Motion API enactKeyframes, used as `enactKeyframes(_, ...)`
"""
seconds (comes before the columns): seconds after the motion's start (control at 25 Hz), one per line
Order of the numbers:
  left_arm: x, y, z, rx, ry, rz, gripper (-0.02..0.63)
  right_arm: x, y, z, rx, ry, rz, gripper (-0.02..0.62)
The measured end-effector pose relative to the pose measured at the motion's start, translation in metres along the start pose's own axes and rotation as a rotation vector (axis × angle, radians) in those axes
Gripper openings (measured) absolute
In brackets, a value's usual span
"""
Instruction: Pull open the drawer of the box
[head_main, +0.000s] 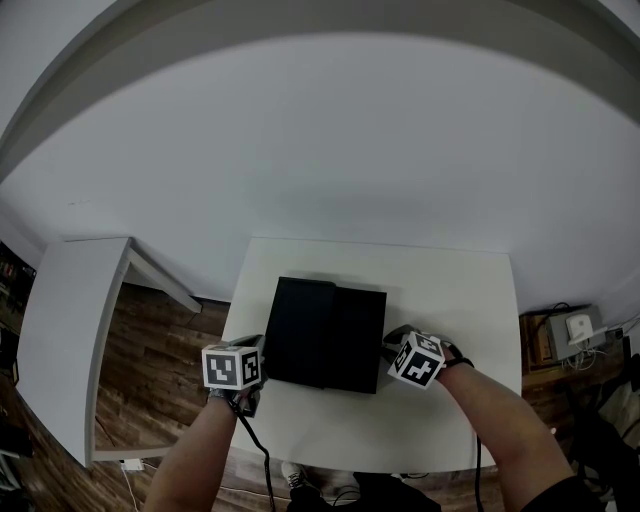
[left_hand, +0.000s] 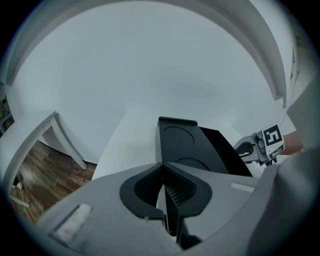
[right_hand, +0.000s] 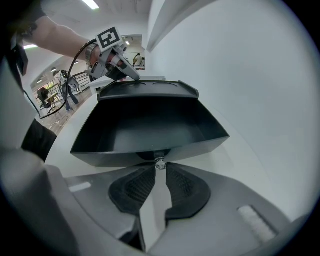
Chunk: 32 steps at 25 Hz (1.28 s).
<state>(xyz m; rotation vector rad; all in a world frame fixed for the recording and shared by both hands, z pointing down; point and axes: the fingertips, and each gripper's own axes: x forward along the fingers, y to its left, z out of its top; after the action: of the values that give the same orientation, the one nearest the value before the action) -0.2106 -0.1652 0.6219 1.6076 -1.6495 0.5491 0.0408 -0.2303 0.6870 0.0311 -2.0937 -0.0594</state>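
A black box (head_main: 300, 330) lies on the white table (head_main: 455, 290). Its drawer (head_main: 358, 340) stands pulled out toward the right, and in the right gripper view the drawer (right_hand: 145, 130) is an open black tray with nothing in it. My right gripper (right_hand: 160, 167) is shut on the small clear knob (right_hand: 160, 163) on the drawer's front. My left gripper (left_hand: 163, 167) is shut with nothing between its jaws, its tips at the box's (left_hand: 177, 142) left end. In the head view, the left gripper (head_main: 258, 358) and right gripper (head_main: 392, 346) flank the box.
A second white table (head_main: 70, 330) stands to the left over the wood floor (head_main: 165, 350). A white wall fills the far side. Cables and a small white device (head_main: 578, 328) sit on a stand at the right.
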Motion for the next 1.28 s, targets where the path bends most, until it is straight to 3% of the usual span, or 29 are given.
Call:
enactKeyframes(0.2,0.001,-0.001,0.000,-0.011,-0.009,-0.010,0.011,-0.001,-0.001,-0.002,0.026,-0.004,0.002,0.072)
enactKeyframes(0.32,-0.002,-0.001,-0.001,-0.003,-0.038,-0.024,0.011,-0.009,-0.002,-0.006,0.085,-0.012,0.003,0.109)
enactKeyframes(0.44,-0.009,0.012,-0.003,0.042,-0.062,0.015,0.009,-0.023,-0.007,-0.010,0.159,-0.036,-0.025,0.104)
enactKeyframes(0.52,-0.017,0.018,-0.005,0.052,-0.082,0.002,0.008,-0.034,-0.010,-0.016,0.203,-0.052,-0.071,0.084)
enactKeyframes(0.64,-0.032,0.021,-0.010,0.032,-0.106,-0.078,0.008,-0.058,-0.014,-0.026,0.313,-0.101,-0.163,0.005)
enactKeyframes(1.04,-0.109,0.003,-0.056,0.000,-0.104,-0.441,0.008,-0.152,0.038,-0.028,0.934,-0.496,-0.334,0.005)
enactKeyframes(1.28,-0.163,-0.006,-0.092,-0.088,-0.151,-0.580,0.008,-0.178,0.109,-0.008,1.075,-0.658,-0.354,0.005)
